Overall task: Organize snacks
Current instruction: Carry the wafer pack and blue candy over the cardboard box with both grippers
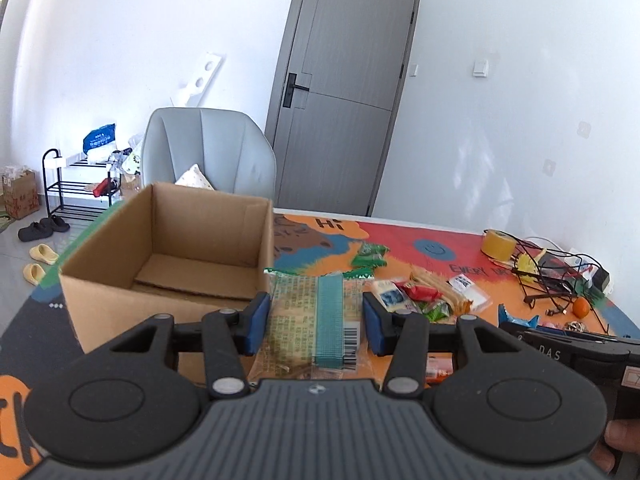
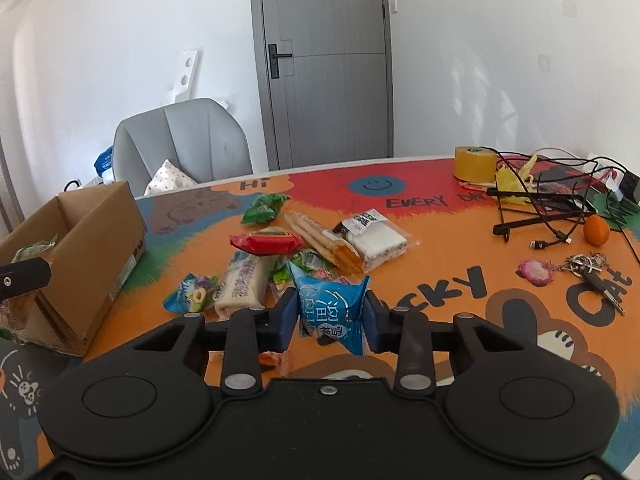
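My left gripper point(image 1: 314, 320) is shut on a clear snack packet with a green band point(image 1: 316, 316), held just right of the open cardboard box point(image 1: 168, 236). In the right wrist view my right gripper point(image 2: 331, 320) is shut on a blue snack packet point(image 2: 332, 308), lifted a little above the colourful table mat point(image 2: 440, 264). Behind it lies a pile of snacks: a red packet point(image 2: 266, 244), a white roll packet point(image 2: 242, 282), green packets point(image 2: 262, 208), a biscuit stick pack point(image 2: 320, 236) and a black-and-white cake packet point(image 2: 374, 238). The box point(image 2: 92, 240) stands at the left.
A yellow tape roll point(image 2: 476, 164), tangled cables with a black stand point(image 2: 540, 208), an orange fruit point(image 2: 596, 230) and keys point(image 2: 592, 270) fill the table's right side. A grey chair point(image 2: 180, 148) stands behind the table by a grey door. A shoe rack point(image 1: 80, 184) is at the far left.
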### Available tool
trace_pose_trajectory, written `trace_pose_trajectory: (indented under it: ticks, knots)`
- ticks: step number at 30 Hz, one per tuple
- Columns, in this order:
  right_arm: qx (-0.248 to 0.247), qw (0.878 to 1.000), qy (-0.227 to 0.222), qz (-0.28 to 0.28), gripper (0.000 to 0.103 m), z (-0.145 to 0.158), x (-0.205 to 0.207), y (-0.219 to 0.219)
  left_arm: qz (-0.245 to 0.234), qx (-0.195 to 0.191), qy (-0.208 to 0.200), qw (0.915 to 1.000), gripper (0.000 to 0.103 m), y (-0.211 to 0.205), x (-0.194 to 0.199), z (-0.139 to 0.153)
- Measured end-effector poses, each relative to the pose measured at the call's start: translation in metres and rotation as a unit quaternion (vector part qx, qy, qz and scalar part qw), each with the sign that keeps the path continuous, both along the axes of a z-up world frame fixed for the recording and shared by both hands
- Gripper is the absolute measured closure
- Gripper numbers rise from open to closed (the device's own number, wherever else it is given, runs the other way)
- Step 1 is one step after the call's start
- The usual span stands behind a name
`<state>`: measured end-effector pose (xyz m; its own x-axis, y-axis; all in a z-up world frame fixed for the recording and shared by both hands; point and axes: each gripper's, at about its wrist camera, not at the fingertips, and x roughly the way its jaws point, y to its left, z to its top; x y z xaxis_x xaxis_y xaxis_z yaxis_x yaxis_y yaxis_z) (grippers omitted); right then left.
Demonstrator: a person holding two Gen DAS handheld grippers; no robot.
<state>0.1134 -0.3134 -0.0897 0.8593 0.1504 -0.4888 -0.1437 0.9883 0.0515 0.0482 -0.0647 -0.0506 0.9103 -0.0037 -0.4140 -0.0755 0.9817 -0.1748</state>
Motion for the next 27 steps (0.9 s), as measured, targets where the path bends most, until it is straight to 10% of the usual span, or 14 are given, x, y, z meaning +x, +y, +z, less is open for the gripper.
trace_pose_trajectory:
  ticks: [27]
  knots:
    - [0.013, 0.989, -0.046, 0.139, 0.068, 0.048, 0.01, 0.144, 0.081, 0.013, -0.012, 0.9966, 0.055, 0.101, 0.02, 0.02]
